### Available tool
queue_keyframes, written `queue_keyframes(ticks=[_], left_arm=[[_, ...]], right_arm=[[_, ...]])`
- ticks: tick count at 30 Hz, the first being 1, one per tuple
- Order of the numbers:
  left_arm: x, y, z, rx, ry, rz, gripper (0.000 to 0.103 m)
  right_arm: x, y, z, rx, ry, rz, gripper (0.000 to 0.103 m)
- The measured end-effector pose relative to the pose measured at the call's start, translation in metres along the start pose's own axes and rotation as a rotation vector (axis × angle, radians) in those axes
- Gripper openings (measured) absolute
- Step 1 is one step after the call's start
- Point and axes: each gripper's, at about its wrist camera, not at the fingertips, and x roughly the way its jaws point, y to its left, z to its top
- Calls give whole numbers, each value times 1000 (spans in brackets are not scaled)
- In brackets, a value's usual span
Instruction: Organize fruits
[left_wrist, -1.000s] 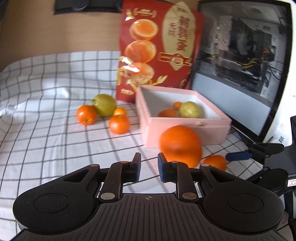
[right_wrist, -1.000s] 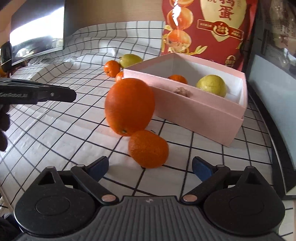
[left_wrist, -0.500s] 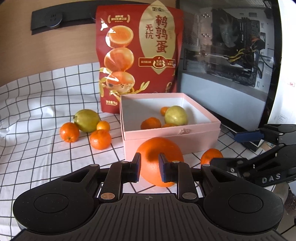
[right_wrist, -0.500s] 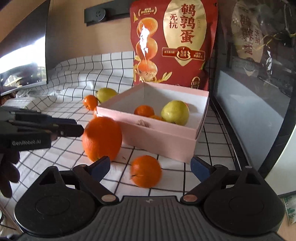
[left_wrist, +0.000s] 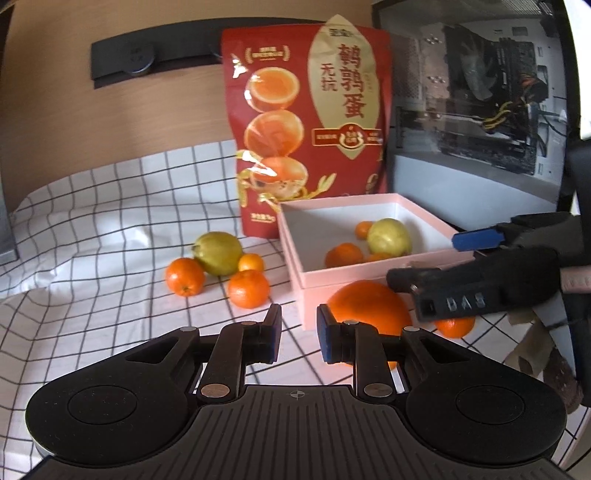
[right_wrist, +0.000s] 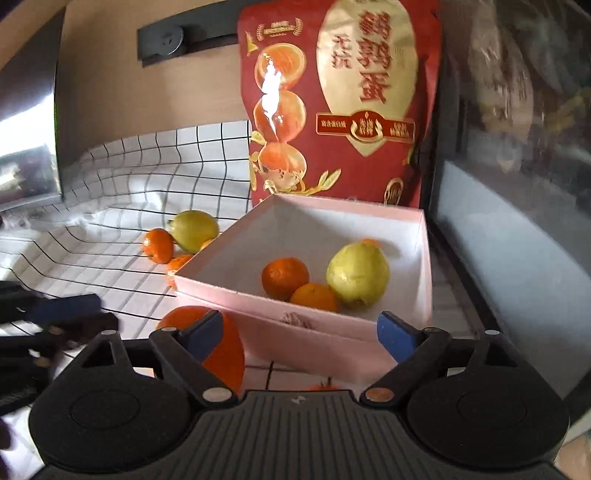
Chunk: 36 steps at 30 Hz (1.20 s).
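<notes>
Big orange (left_wrist: 369, 314) lies long axis sideways against pink box (left_wrist: 369, 282).

The cloth (left_wrist: 92, 229) on the table is soft and white with thin black lines, and it has wrinkles near its left edge. The box (right_wrist: 317, 332) looks like matt pink cardboard, white and smooth inside. The red bag (left_wrist: 314, 122) behind it is shiny plastic that catches the light. The big orange (left_wrist: 369, 306) has bumpy, slightly shiny skin. The yellow-green fruit (right_wrist: 357, 275) in the box looks smooth and dull. The wall (left_wrist: 110, 122) at the back looks like pale wood. The left gripper (left_wrist: 297, 338) is matt black plastic with ridges, small metal pins and blue pads (left_wrist: 325, 339) that look like rubber.
</notes>
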Motion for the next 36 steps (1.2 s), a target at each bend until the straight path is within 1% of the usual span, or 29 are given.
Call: queue_keyframes(ticks=[3,7,11,12,13,14,17,20,24,27,29,31,32,33,36], left_arm=[[-3,4,1,-12,-8,3,25],[-5,3,2,-11,-12,-9,25],[-4,-2,2,-7,-10,-28,25],[-3,-4,2,-9,-9,-37,25],[-2,-4,2,-12,-7,-46,25],[-1,-5,1,-16,-4,-52,25],[1,-8,0,-25,2,-75,25],[6,-17,1,-9,14,-75,25],[13,-37,-1,54,3,-49,26],[16,-51,-4,98,2,-65,26],[17,-58,-5,119,10,-89,26],[13,-55,-4,96,14,-144,28],[7,-50,-3,72,-9,-159,28],[1,-43,-2,49,-40,-149,28],[-9,-18,3,-32,-119,-47,28]], right_arm=[[-8,11,-5,-48,-34,-17,91],[-22,12,-11,-52,-31,52,91],[-35,10,-21,-89,-11,106,91],[-38,10,-25,-101,4,116,91],[-37,9,-29,-123,41,122,91],[-38,9,-33,-136,60,123,91],[-45,0,-50,-146,70,130,91],[-53,-11,-59,-137,58,117,91],[-53,-27,-61,-113,13,30,91],[-47,-39,-63,-70,-15,-9,91],[-38,-50,-63,-12,21,18,90],[-38,-61,-62,49,18,45,90],[-38,-67,-62,77,20,61,90],[-37,-72,-63,101,26,75,90],[-32,-84,-63,170,50,109,90]])
